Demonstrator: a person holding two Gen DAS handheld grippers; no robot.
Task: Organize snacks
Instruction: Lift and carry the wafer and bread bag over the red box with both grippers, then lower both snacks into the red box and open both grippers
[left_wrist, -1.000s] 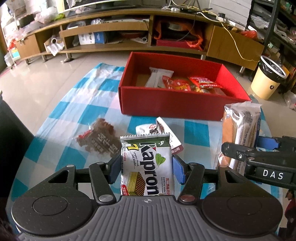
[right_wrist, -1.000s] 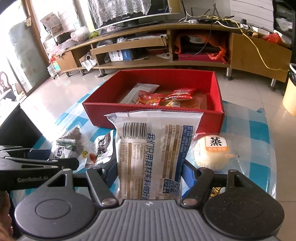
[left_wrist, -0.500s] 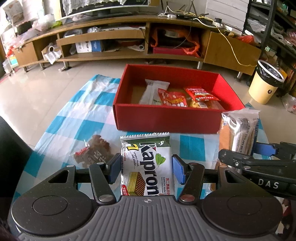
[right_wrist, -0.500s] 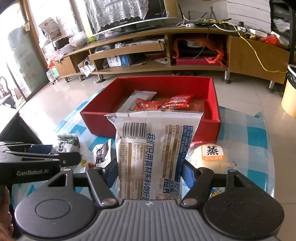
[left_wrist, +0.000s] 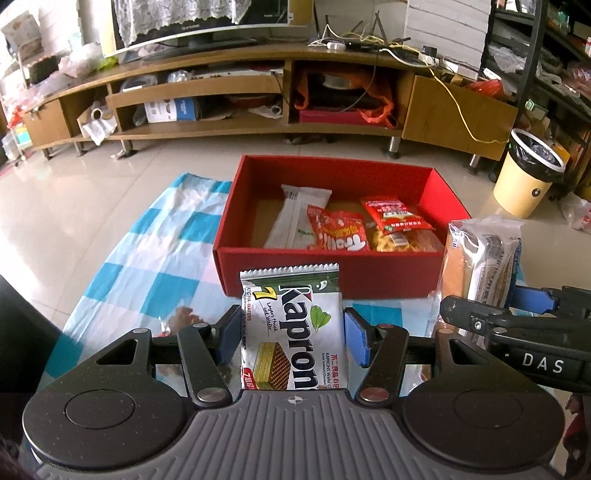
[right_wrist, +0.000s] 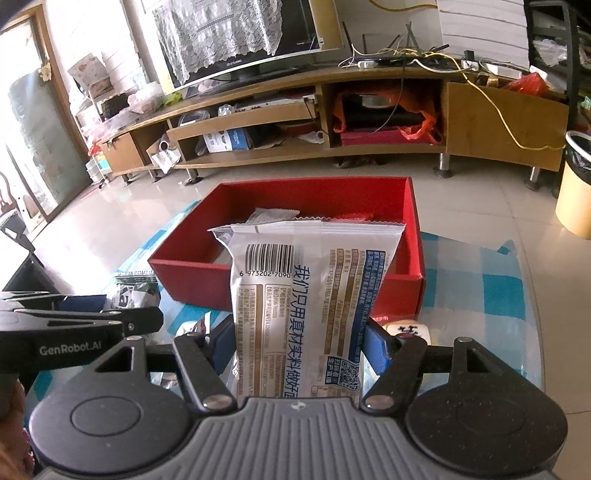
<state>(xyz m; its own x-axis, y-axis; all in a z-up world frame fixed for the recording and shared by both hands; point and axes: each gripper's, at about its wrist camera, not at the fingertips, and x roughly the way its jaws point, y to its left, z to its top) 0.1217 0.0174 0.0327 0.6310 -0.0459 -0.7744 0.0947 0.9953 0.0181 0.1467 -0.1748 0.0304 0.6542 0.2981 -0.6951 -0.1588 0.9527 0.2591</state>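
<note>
Snacks are held upright in both grippers, near the red box. Compared with a second ago, both packets are seen higher and closer to the box, whose near wall now sits just behind their top edges; the loose packets on the checked cloth are mostly hidden below the grippers. The left gripper is clamped on a wafer packet, its blue fingers pressed against both sides. The right gripper is clamped likewise on a white barcode packet, which reaches above the box's front wall. A round bun lies on the surface just right of it. Inside the box, a white packet and red packets are laid flat.
</note>
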